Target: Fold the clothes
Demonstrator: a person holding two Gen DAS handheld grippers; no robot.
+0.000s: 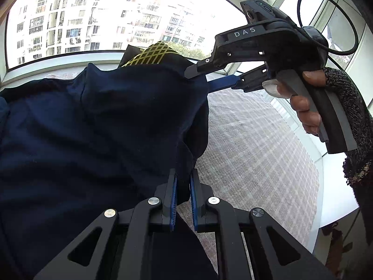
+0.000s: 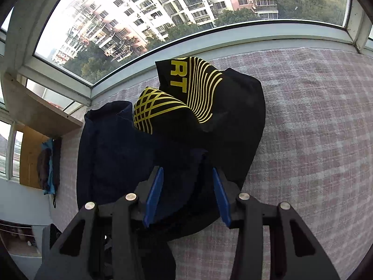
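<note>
Two grippers are working a dark navy fabric garment (image 1: 98,126) over the pink checked cloth surface (image 2: 314,140). We are pinching its edge in our left gripper (image 1: 183,186), while our right gripper (image 2: 186,186) is spread wide around another fold.

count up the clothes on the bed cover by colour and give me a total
Navy garment: 1
Black garment with yellow lines: 1
Total: 2, both on the checked cover.

Garment (image 2: 130,144) on blanket (image 2: 314,140), below window (image 2: 163,11)
</note>
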